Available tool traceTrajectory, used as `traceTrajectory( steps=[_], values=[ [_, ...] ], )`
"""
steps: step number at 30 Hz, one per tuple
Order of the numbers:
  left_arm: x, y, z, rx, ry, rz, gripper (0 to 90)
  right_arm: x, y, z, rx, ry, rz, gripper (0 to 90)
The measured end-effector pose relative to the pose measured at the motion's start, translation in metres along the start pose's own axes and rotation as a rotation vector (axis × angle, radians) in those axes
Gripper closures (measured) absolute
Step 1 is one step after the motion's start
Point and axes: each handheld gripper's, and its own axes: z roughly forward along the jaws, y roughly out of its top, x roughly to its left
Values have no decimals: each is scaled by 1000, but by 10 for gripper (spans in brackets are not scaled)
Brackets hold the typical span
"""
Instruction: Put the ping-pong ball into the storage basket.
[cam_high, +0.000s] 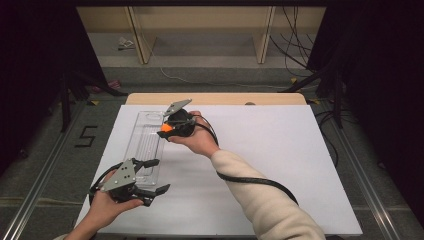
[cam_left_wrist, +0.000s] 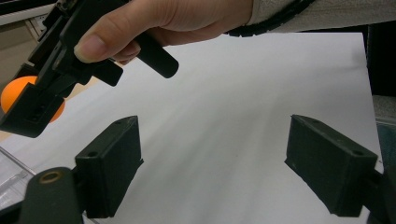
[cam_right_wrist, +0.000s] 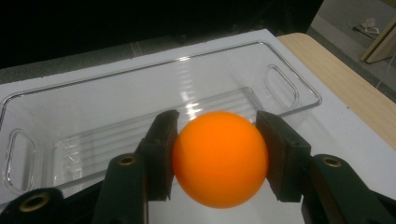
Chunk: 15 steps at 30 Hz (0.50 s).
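Right hand-held gripper (cam_right_wrist: 219, 158) — orange ball (cam_right_wrist: 220, 158) (unmarked)

Ball (cam_left_wrist: 10, 95) half hidden behind right gripper (cam_left_wrist: 35, 109), cut at nine o'clock edge; bin (cam_left_wrist: 9, 172) cropped at eight o'clock.

Left gripper (cam_high: 156, 176): black body, blocky black jaws, grey three-cornered plate with small dark holes.
Right gripper (cam_high: 165, 128): black, same grey plate on top.
Jaw arms: brass-coloured rivets at the joints.
Cable (cam_high: 260, 182): black, ribbed.
Sleeve (cam_high: 265, 200): cream, soft knit.
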Motion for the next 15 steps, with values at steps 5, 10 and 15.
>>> traceTrajectory(
  steps=[5,10,15],
  values=[
    [0,0,0,0,0,1,178,2,2,3,2,5,-3,514],
    [0,0,0,1,-2,3,179,2,4,6,4,11,-6,514],
    [0,0,0,-1,-2,2,180,3,6,10,1,16,-5,514]
  ],
)
